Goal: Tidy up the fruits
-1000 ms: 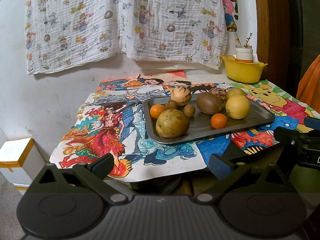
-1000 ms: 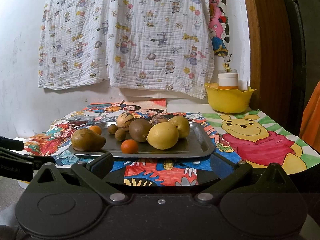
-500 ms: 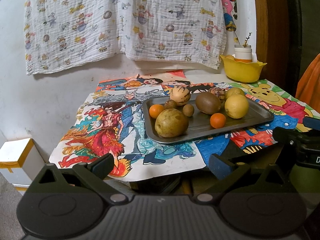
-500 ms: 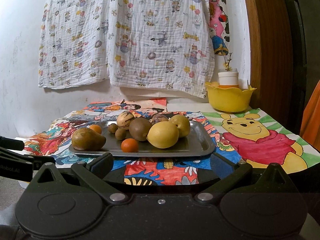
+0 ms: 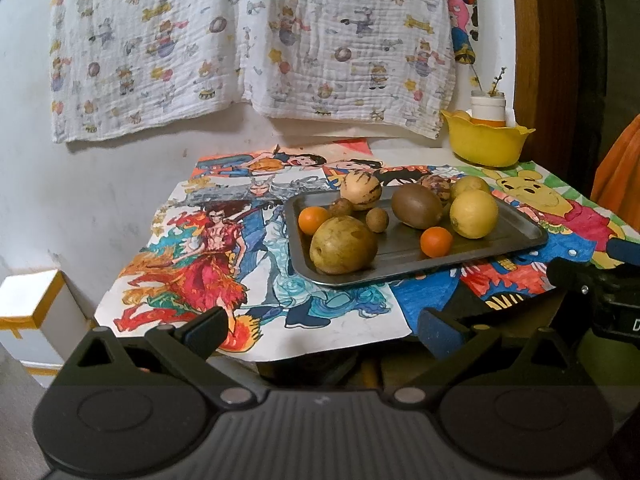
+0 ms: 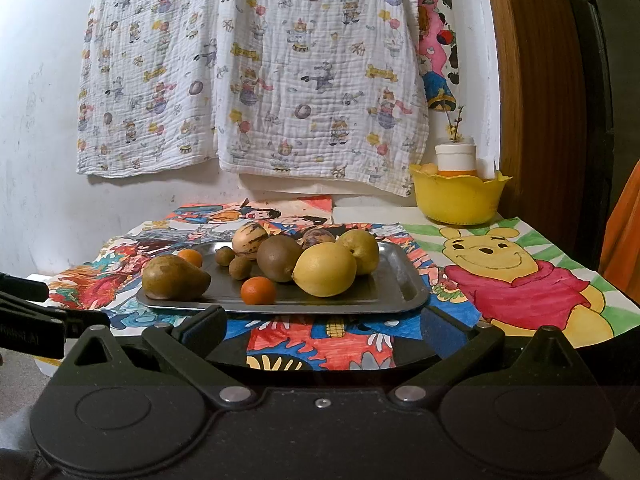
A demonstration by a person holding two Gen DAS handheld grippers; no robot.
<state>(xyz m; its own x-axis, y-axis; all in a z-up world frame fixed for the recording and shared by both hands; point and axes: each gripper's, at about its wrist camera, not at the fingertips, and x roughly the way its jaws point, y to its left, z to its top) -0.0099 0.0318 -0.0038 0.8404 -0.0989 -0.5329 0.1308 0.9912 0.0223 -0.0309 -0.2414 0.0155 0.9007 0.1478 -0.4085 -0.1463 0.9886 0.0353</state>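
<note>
Right wrist view: fruits on a metal tray [image 6: 404,280], both grippers short of the worktop [image 6: 420,212].
Right gripper [image 6: 322,326] and left gripper [image 5: 320,326] have jaws spread, empty; lemon [image 6: 325,269], kiwi [image 6: 280,258], pear [image 6: 174,278] and mandarin [image 6: 258,290] lie on the tray.

The left gripper [image 5: 320,326] and right gripper [image 6: 324,326] both hang level, jaws spread wide, empty
</note>
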